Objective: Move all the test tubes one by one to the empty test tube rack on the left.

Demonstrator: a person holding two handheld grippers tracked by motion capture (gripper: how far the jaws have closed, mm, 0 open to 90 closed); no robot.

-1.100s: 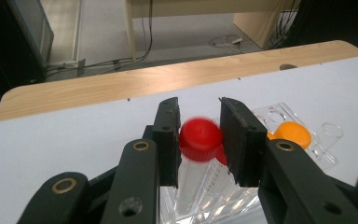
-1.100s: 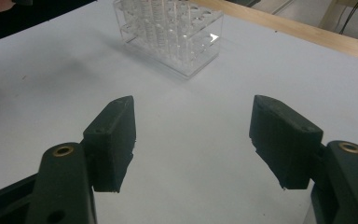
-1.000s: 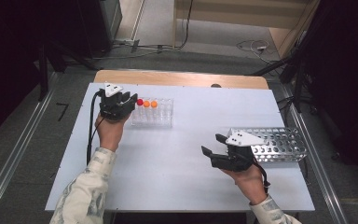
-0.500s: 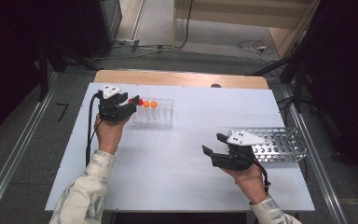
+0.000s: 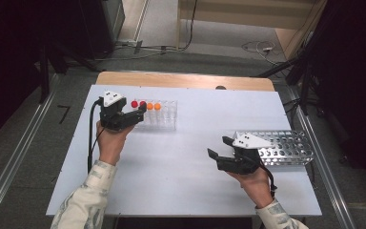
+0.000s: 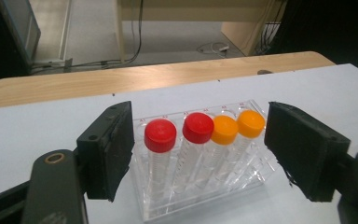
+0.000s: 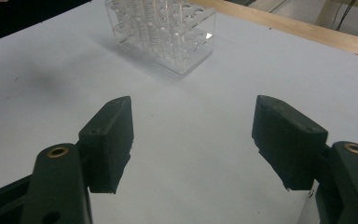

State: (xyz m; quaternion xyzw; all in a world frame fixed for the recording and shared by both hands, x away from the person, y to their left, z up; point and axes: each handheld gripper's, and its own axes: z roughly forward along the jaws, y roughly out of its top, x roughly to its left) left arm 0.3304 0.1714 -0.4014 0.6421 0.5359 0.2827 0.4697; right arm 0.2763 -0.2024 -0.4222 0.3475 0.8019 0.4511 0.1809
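Hovering at the left end of the clear tube rack [image 5: 156,116], the left gripper [image 6: 200,158] has just been opening its jaws, which now stand wide on either side of the four capped tubes without pressing on any. The red-capped tubes [image 6: 160,135] stand upright in the rack's left slots, the orange-capped tubes [image 6: 225,129] just beside them to the right. The right gripper [image 7: 193,144] hangs over bare white table [image 5: 186,176] with jaws wide apart and nothing between them, the metal rack [image 5: 286,148] just behind it
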